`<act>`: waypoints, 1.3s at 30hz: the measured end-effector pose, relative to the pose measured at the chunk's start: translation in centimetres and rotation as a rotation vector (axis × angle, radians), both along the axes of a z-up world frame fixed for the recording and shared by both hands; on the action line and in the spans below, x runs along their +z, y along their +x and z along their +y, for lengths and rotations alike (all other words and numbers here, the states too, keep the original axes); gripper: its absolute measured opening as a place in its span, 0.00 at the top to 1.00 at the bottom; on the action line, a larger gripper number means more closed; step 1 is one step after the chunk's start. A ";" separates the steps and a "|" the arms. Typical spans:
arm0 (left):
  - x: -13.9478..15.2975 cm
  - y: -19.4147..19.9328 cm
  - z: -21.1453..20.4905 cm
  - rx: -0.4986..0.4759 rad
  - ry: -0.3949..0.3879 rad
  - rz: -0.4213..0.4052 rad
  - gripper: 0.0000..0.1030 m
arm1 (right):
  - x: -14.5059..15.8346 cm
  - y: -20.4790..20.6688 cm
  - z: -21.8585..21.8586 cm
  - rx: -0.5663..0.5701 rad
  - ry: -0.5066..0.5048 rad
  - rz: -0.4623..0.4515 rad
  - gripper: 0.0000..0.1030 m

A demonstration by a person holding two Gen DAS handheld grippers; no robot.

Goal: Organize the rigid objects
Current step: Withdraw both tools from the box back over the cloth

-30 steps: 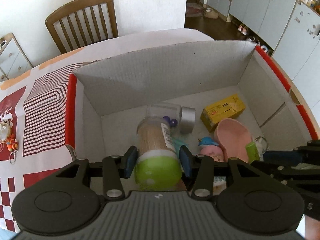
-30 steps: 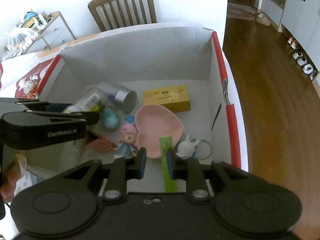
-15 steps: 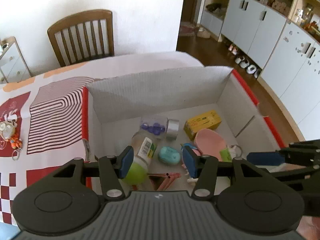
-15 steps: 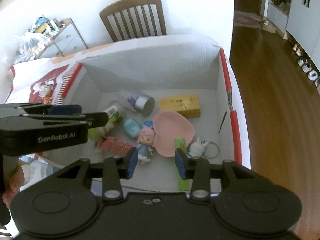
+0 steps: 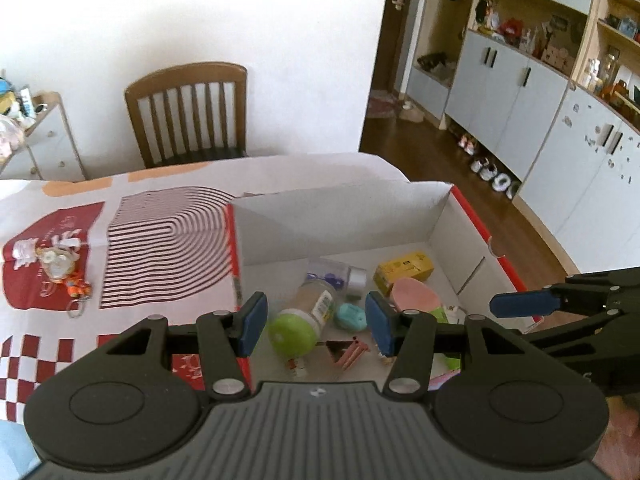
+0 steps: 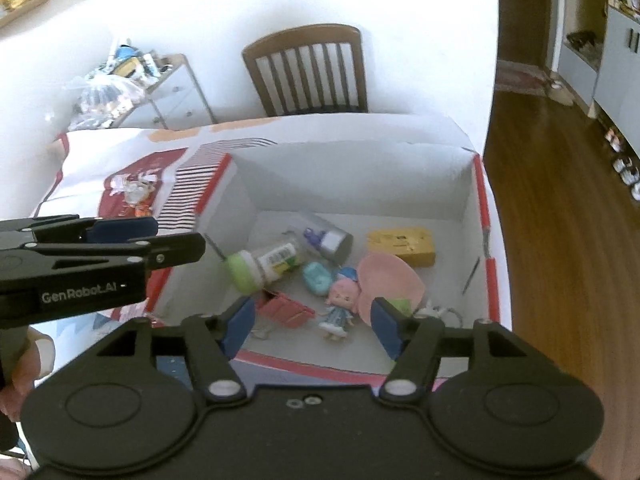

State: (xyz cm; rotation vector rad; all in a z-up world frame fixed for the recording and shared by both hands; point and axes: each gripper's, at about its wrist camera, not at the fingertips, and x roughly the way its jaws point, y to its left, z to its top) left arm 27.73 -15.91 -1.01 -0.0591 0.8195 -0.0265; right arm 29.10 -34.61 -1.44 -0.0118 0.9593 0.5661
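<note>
Both grippers are lifting away from the cardboard box (image 5: 404, 216) on the bench, the left gripper (image 5: 315, 323) open and empty, the right gripper (image 6: 313, 325) just widening on nothing, leaving the green-capped bottle (image 6: 264, 266) lying inside, evidently delivered, beside the pink dish (image 6: 390, 286).

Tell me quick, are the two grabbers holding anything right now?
Left gripper: open, holding nothing, up above the box.
Right gripper: open, jaws just opened wider, nothing between them.
</note>
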 end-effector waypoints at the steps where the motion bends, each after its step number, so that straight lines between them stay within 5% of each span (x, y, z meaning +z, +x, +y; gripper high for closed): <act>1: 0.2 -0.5 0.2 0.004 -0.001 -0.006 0.48 | 0.2 -0.3 0.2 0.007 0.006 -0.005 0.34; 11: 1.4 -4.4 4.1 0.069 -0.031 -0.039 0.48 | 2.0 -2.4 2.9 0.076 0.045 -0.043 0.20; 14: 1.5 -5.2 5.9 0.100 -0.038 -0.054 0.35 | 2.4 -3.0 4.4 0.097 0.053 -0.061 0.15; 18: 1.6 -5.9 8.7 0.124 -0.049 -0.073 0.33 | 2.8 -3.4 6.9 0.119 0.063 -0.075 0.10; 22: 1.4 -6.5 12.0 0.158 -0.043 -0.089 0.19 | 2.9 -4.0 9.8 0.148 0.070 -0.076 0.06; 39: -1.7 -3.3 27.2 0.242 -0.012 -0.054 0.19 | 0.7 -3.9 24.5 0.217 0.026 -0.110 0.01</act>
